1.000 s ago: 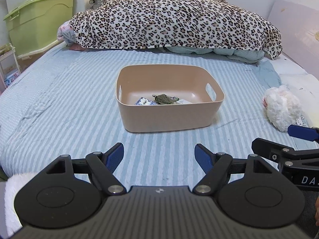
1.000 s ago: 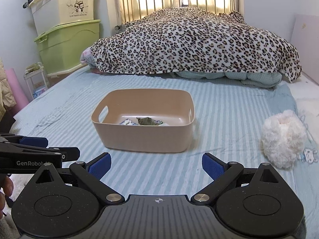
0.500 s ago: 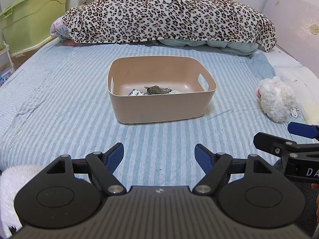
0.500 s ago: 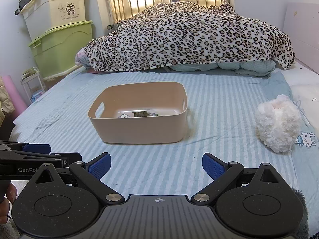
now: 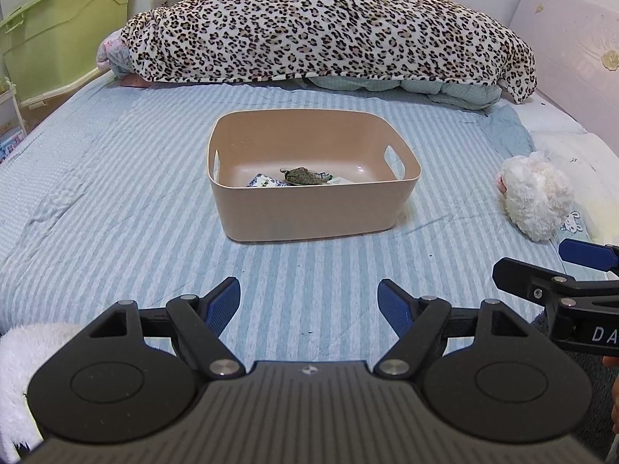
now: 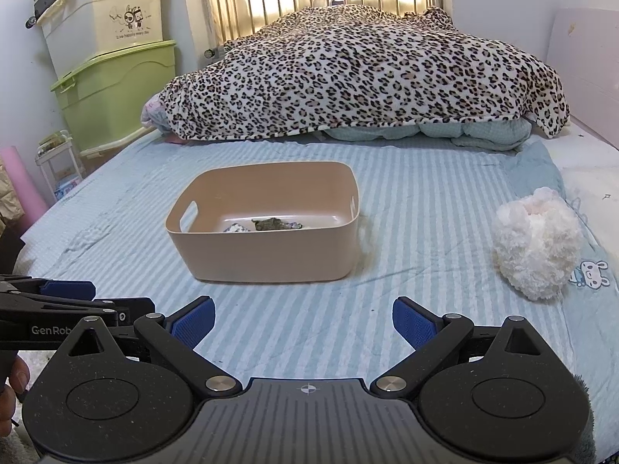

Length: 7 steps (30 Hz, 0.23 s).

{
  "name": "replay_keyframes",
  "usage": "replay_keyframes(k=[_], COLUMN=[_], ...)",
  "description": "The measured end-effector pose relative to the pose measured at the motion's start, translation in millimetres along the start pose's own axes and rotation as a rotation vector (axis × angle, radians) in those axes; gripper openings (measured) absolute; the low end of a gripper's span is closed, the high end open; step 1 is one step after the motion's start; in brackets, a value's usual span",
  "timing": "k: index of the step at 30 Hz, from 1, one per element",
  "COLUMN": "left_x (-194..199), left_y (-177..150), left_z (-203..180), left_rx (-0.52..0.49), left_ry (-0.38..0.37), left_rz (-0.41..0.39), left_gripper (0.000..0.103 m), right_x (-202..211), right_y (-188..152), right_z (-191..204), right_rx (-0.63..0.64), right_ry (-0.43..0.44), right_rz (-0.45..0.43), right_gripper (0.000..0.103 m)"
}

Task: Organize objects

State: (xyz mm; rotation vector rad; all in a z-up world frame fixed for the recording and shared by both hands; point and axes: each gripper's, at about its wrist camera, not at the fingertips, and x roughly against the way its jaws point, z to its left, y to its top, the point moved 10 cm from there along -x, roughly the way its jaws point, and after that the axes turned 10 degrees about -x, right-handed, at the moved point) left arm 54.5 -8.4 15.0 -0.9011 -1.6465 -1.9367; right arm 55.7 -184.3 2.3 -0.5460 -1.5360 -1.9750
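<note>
A tan plastic basket (image 5: 309,214) (image 6: 271,257) stands mid-bed on the blue striped sheet. Inside lie a dark green toy turtle (image 5: 303,176) (image 6: 271,225) and small printed packets (image 5: 263,182). A white fluffy plush (image 5: 536,195) (image 6: 536,243) lies on the sheet to the right of the basket. My left gripper (image 5: 308,303) is open and empty, well short of the basket. My right gripper (image 6: 303,319) is open and empty, also short of the basket. Each gripper shows at the edge of the other's view.
A leopard-print blanket (image 6: 363,77) is heaped across the far end of the bed. Green and cream storage bins (image 6: 116,77) stack at the left beside the bed. A white furry item (image 5: 23,352) lies at the near left. A pink headboard panel (image 5: 572,58) lines the right.
Both grippers have drawn back from the basket and tilted slightly, so the basket looks smaller and farther. Both jaws stay open and empty.
</note>
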Motion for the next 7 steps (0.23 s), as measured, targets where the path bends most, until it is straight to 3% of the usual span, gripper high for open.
replay_keyframes(k=[7], left_x=[-4.1], left_y=[4.2], left_z=[2.3], left_rx=[0.008], left_ry=[-0.003], left_rz=[-0.003], left_gripper=[0.081], right_x=[-5.2], right_y=[0.4], right_z=[2.0], right_rx=[0.004], right_ry=[-0.003], right_rz=[0.007], right_gripper=[0.1])
